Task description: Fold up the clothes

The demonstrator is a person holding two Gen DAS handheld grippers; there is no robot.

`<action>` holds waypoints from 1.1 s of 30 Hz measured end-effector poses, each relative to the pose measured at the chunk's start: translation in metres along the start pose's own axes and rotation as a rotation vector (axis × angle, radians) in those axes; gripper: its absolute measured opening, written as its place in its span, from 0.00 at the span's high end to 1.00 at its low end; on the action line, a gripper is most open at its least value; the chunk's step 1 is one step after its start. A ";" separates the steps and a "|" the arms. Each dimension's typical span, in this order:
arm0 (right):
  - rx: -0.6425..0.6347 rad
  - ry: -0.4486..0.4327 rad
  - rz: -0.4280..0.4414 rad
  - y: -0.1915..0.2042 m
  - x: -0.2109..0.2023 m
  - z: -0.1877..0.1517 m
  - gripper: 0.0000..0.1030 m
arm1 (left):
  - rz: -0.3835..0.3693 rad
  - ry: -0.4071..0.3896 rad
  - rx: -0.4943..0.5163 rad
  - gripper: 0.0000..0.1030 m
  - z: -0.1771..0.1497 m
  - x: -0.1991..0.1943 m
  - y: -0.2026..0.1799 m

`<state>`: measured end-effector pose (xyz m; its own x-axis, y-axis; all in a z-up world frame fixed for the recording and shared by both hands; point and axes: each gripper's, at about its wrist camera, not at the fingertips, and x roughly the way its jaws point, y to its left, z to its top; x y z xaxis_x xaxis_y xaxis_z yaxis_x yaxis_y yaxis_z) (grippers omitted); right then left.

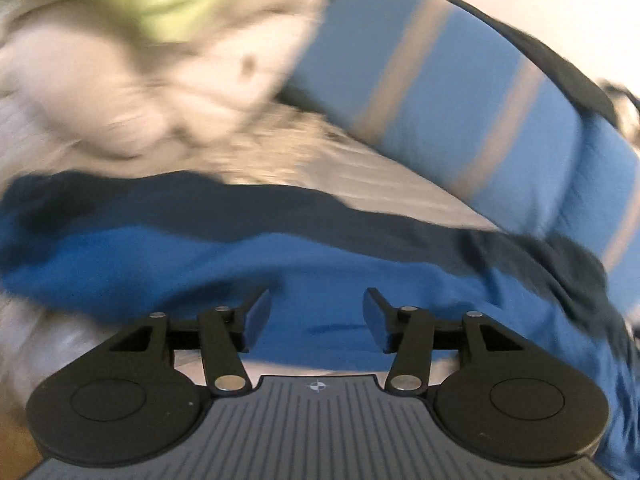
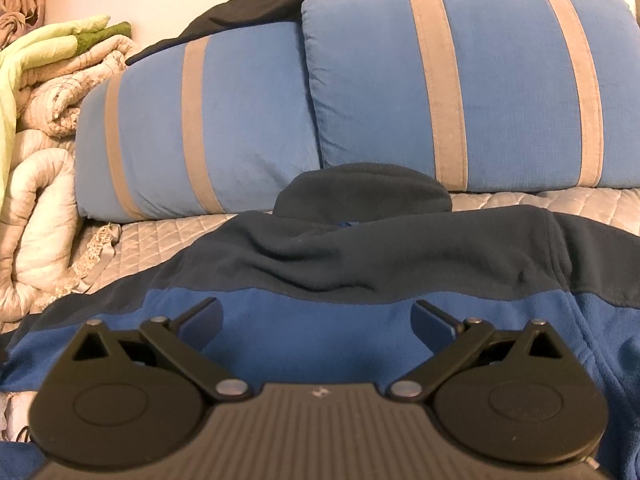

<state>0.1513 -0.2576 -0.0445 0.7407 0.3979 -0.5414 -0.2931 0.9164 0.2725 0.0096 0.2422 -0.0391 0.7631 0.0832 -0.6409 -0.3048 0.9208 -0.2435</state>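
Blue pads of the left gripper (image 1: 317,320) and the right gripper (image 2: 317,322) stand spread apart, pinching nothing, just over the fleece jacket (image 2: 360,272). It lies flat on the quilted bed cover (image 2: 160,240), before two striped pillows (image 2: 472,80).

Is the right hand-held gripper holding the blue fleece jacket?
No, the right hand-held gripper is open above the blue fleece jacket, gripping nothing.

Two blue pillows with tan stripes lean side by side at the back of a quilted grey bedspread (image 2: 152,240): the left pillow (image 2: 200,132) lower, the right pillow (image 2: 480,80) overlapping it. A black cloth (image 2: 260,8) lies on top behind them. At the left, rolled beige quilts (image 2: 44,160) are stacked, with a light green blanket (image 2: 44,46) on them.
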 end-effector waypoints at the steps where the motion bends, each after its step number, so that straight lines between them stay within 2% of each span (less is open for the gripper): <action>1: 0.003 0.002 -0.001 0.000 0.000 0.000 0.00 | -0.010 0.025 0.030 0.51 0.000 0.009 -0.007; 6: 0.016 0.013 0.002 -0.003 0.001 0.000 0.00 | -0.044 0.163 0.173 0.51 -0.008 0.049 -0.038; 10: 0.025 0.019 0.009 -0.004 0.002 0.001 0.00 | 0.018 0.177 0.302 0.51 -0.025 0.053 -0.058; 14: 0.032 0.024 0.021 -0.006 0.002 0.002 0.00 | 0.023 0.210 0.329 0.51 -0.023 0.048 -0.060; 19: 0.044 0.014 0.037 -0.008 -0.001 0.003 0.00 | -0.009 0.270 0.341 0.50 -0.011 0.046 -0.056; 21: 0.043 -0.001 0.034 -0.008 -0.003 0.004 0.00 | -0.026 0.265 0.343 0.49 -0.005 0.042 -0.055; 24: 0.034 -0.059 0.029 -0.008 -0.010 0.008 0.00 | -0.037 0.198 0.351 0.48 0.011 0.023 -0.058; 29: -0.004 -0.182 0.002 -0.002 -0.027 0.029 0.00 | -0.059 0.068 0.330 0.33 0.059 -0.017 -0.074; 33: 0.010 -0.219 -0.014 -0.002 -0.048 0.064 0.00 | -0.109 -0.092 0.381 0.26 0.102 -0.055 -0.107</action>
<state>0.1551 -0.2813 0.0321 0.8586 0.3649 -0.3601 -0.2761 0.9210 0.2748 0.0588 0.1785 0.0963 0.8325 -0.0046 -0.5540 0.0003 1.0000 -0.0078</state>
